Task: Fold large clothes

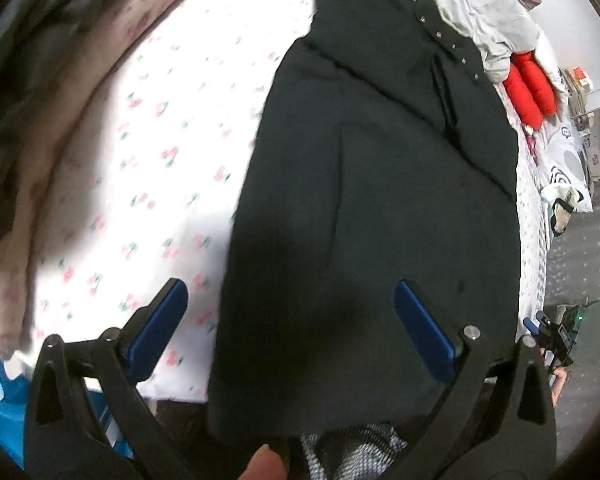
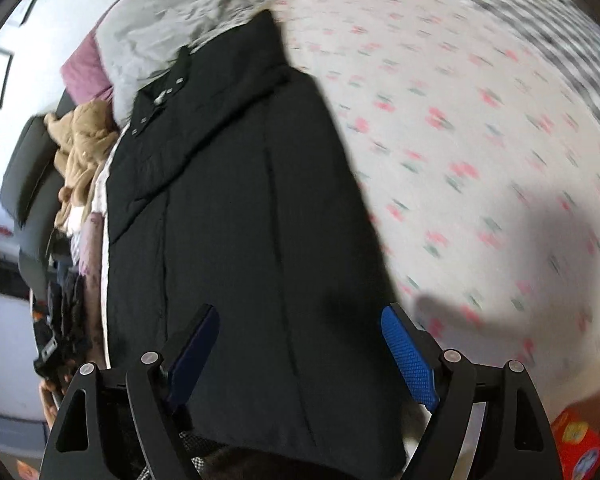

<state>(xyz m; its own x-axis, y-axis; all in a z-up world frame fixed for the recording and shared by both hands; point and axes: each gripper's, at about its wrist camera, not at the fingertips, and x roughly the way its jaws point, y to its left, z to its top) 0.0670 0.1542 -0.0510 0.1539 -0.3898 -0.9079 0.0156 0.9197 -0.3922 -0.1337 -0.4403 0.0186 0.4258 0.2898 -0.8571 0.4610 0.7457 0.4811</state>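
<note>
A large black padded coat (image 1: 372,208) lies lengthwise on the bed, folded into a long narrow strip, with its snap-button collar at the far end. It also fills the middle of the right wrist view (image 2: 236,216). My left gripper (image 1: 292,296) is open and empty, above the coat's near hem and its left edge. My right gripper (image 2: 300,320) is open and empty, above the coat's near hem and its right edge. The blue pads (image 2: 410,354) touch nothing.
The bed has a white sheet with pink flowers (image 1: 160,152). A grey duvet (image 2: 168,28) and red mittens (image 1: 530,88) lie by the collar end. Tan and dark clothes (image 1: 28,120) are heaped at the left. A brown garment (image 2: 80,148) lies on a dark chair.
</note>
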